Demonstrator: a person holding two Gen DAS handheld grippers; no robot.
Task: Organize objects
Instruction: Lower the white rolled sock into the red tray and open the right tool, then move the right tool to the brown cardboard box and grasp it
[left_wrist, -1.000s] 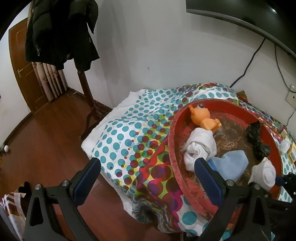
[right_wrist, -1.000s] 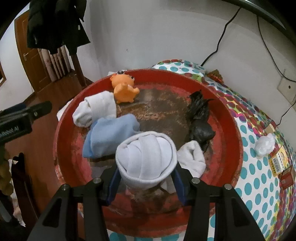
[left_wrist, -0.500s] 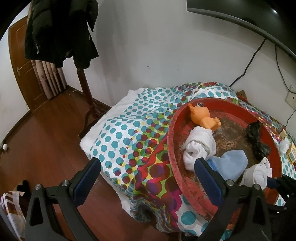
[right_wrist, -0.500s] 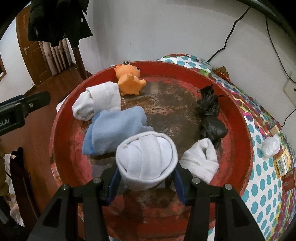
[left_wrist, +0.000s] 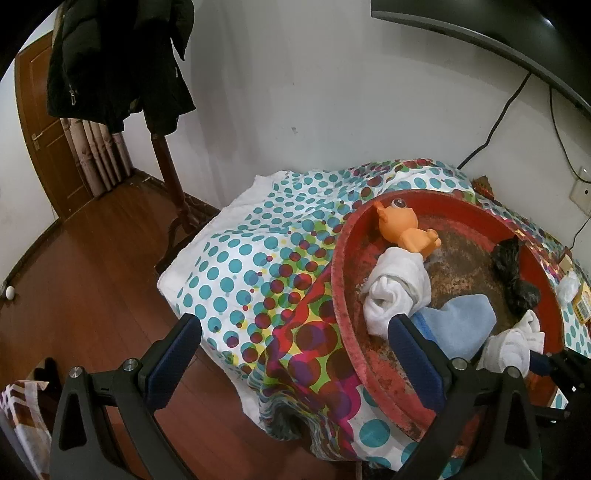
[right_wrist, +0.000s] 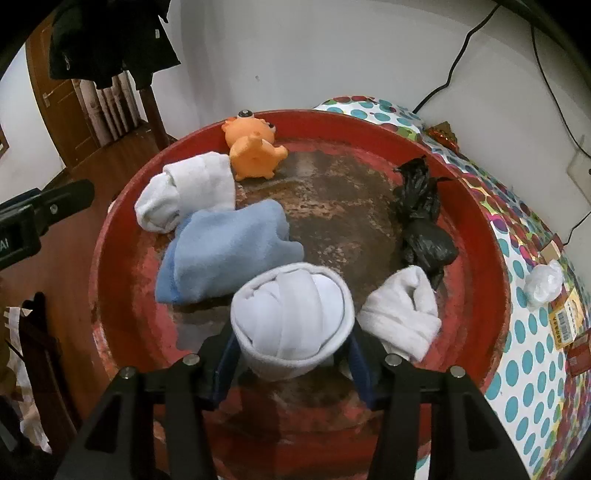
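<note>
A worn red basin (right_wrist: 110, 236) sits on the dotted bedspread (left_wrist: 258, 266). In it lie an orange toy (right_wrist: 251, 151), a rolled white sock (right_wrist: 184, 192), a light blue cloth (right_wrist: 225, 251), a black bag (right_wrist: 421, 221) and another white sock roll (right_wrist: 402, 314). My right gripper (right_wrist: 291, 354) stands low over the basin's near side with a third white sock roll (right_wrist: 291, 314) between its blue pads. Its jaws are opening, and the pads still touch the roll. My left gripper (left_wrist: 295, 350) is open and empty, at the bed's left corner beside the basin rim (left_wrist: 340, 280).
A wooden coat stand with dark jackets (left_wrist: 118, 62) rises at the back left near a brown door (left_wrist: 48, 147). Wooden floor (left_wrist: 92, 295) lies left of the bed. Small packets and a crumpled white wrapper (right_wrist: 543, 280) lie right of the basin. Cables run down the wall.
My right gripper has sunk closer to the basin with the white sock roll, and its jaws stand slightly wider. The left gripper has stayed put.
</note>
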